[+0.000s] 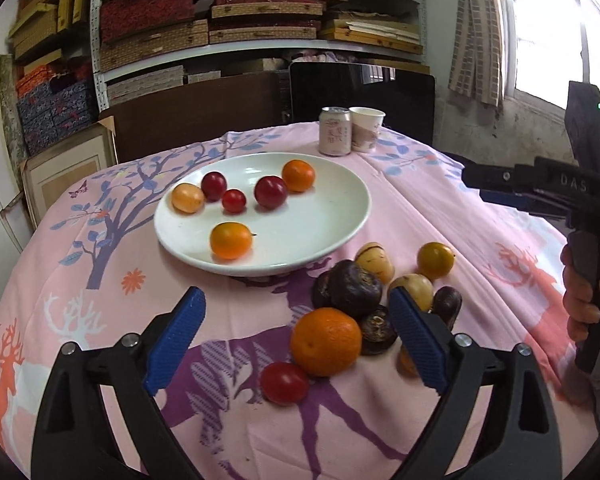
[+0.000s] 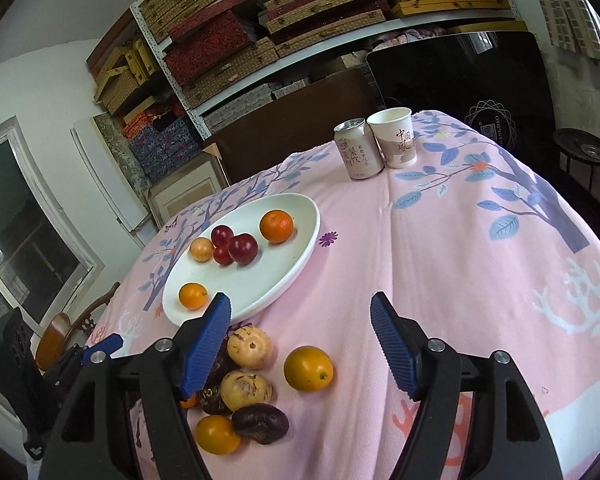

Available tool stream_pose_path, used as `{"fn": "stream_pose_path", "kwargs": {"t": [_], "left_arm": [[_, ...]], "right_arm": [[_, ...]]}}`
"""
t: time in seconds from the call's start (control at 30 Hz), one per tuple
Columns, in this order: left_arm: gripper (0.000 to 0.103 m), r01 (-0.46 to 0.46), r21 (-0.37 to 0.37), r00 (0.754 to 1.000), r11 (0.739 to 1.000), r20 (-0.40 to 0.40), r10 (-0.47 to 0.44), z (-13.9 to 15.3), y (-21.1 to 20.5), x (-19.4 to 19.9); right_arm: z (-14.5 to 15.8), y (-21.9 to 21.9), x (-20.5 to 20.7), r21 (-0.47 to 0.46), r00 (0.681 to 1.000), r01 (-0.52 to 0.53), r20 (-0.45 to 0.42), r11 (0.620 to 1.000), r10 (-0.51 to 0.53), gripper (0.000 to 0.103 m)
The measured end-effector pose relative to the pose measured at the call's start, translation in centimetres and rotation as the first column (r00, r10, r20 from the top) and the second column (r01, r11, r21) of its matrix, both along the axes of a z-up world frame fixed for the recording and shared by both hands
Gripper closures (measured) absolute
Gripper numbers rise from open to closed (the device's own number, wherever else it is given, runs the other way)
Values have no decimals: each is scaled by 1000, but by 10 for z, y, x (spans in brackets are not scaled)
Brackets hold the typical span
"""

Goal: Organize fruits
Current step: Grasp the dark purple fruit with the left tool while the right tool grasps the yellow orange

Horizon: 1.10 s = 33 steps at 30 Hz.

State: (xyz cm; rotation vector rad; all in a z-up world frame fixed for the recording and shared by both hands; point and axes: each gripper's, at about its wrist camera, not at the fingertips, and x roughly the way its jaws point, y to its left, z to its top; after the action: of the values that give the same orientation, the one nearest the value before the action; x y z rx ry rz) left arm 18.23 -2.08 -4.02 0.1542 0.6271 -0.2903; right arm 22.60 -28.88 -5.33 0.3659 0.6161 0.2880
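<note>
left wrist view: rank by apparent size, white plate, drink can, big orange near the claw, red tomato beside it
1. white plate
2. big orange, enlarged by nearness to the camera
3. red tomato and drink can: look alike; the can sits far back, so unranked.

Cloth, glaze and ribbed pads

Matt printed cloth (image 1: 400,208) covers the table; glossy white plate (image 1: 332,216); shiny metal can (image 2: 358,152); paper cup (image 2: 394,140).

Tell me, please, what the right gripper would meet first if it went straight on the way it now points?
Probably the bare pink tablecloth: the open right gripper aims between the white plate and nothing else; depth is uncertain.
</note>
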Motion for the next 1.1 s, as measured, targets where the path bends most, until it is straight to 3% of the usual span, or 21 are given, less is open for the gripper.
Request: {"fn": "stream_pose_path", "kwargs": {"t": [0.23, 0.3, 0.4, 0.57, 0.67, 0.73, 0.93, 1.1], "left_arm": [[12, 3, 108, 1000, 994, -21, -1, -10, -36, 14], [19, 5, 126, 999, 992, -33, -1, -12, -41, 18], [37, 21, 104, 996, 994, -93, -11, -19, -47, 31], [51, 44, 86, 987, 995, -159, -29, -33, -51, 46], [54, 46, 69, 986, 997, -162, -34, -34, -49, 49], [61, 54, 46, 986, 997, -160, -46, -32, -48, 49], [62, 45, 6, 989, 999, -139, -43, -25, -32, 38], [62, -41, -50, 997, 998, -74, 38, -4, 11, 18]], "right_arm": [[-2, -7, 5, 26, 1000, 20, -24, 999, -19, 26], [-1, -8, 5, 35, 999, 19, -28, 999, -18, 26], [-1, -8, 5, 41, 999, 14, -31, 999, -12, 25], [1, -9, 5, 53, 1000, 6, -28, 999, -5, 22], [2, -10, 4, 59, 1000, 6, -28, 998, -4, 21], [2, -10, 5, 54, 999, 6, -32, 999, -4, 21], [-5, -11, 10, 40, 998, 19, -67, 999, -16, 21], [-18, -3, 16, -12, 991, -4, -137, 1000, 2, 21]]}}
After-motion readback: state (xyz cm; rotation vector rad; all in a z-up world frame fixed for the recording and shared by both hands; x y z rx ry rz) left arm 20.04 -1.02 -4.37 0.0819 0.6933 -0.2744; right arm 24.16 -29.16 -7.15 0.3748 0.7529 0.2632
